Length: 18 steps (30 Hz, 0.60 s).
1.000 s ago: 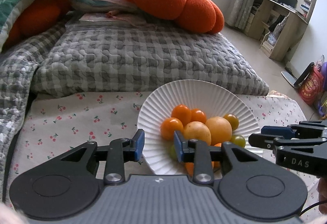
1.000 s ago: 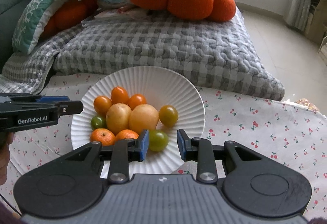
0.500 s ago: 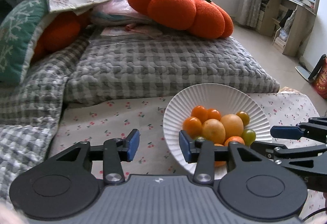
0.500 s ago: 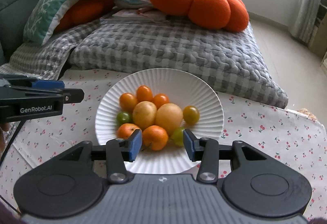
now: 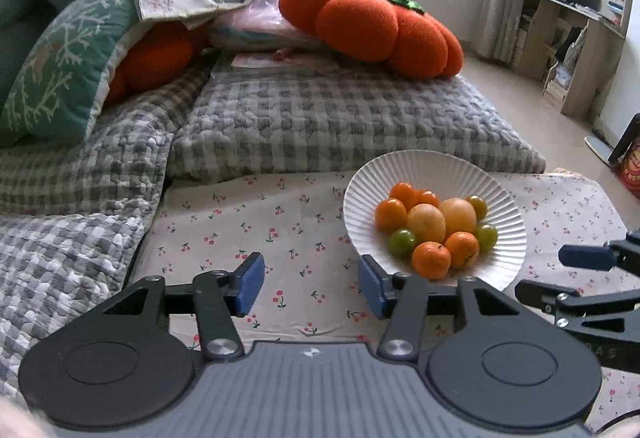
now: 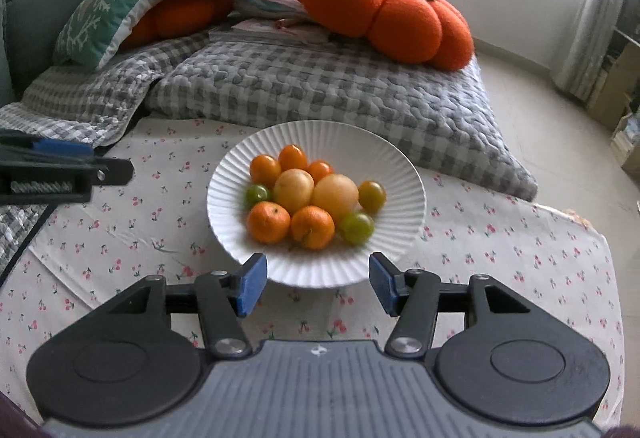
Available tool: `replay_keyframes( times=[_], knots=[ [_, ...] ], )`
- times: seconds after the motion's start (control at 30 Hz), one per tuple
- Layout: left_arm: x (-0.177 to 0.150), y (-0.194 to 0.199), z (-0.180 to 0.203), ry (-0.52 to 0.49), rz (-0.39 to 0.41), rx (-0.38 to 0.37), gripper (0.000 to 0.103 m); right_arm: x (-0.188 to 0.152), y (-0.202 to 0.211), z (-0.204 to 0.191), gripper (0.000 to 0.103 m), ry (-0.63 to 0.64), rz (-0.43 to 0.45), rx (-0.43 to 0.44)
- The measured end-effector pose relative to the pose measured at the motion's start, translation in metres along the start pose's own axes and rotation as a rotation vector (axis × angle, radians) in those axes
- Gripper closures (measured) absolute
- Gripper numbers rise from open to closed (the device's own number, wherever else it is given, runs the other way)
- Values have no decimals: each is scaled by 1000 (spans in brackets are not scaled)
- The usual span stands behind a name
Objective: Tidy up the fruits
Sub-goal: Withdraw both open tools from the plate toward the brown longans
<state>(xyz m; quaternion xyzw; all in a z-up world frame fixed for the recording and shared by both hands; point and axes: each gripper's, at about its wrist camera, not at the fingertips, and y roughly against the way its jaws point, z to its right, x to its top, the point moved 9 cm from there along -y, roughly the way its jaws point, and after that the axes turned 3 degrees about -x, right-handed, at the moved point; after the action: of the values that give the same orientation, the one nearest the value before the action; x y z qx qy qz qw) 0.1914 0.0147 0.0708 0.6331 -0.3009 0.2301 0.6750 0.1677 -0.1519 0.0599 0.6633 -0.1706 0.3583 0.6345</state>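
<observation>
The white ribbed plate (image 6: 400,174) sits on the cherry-print cloth (image 6: 500,238) and holds all the fruit in one touching cluster. It looks stiff and breakable, best taken by its rim. The two pale yellow fruits (image 6: 335,194) in the middle are largest, probably firm and smooth. The two tangerines (image 6: 268,221) at the near edge look light, with a grippy peel; take them across the widest part. The small tomatoes (image 6: 357,227), orange and green, seem slick and easily crushed, needing a gentle pinch. The right gripper (image 6: 316,282) and the left gripper (image 5: 310,284) are both spread wide, empty, short of the plate.
</observation>
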Motion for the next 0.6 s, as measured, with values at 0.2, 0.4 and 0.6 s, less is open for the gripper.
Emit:
replay_keyframes(
  times=[0.2, 0.4, 0.6],
  knots=[
    [-12, 15, -3, 1, 4, 16, 41, 2, 23, -7, 42, -29, 30, 35],
    [-23, 32, -9, -2, 14, 27, 30, -4, 37, -32, 36, 16, 28, 94],
    [-39, 43, -9, -13, -8, -2, 23, -16, 50, -53, 30, 51, 6, 148]
  ],
)
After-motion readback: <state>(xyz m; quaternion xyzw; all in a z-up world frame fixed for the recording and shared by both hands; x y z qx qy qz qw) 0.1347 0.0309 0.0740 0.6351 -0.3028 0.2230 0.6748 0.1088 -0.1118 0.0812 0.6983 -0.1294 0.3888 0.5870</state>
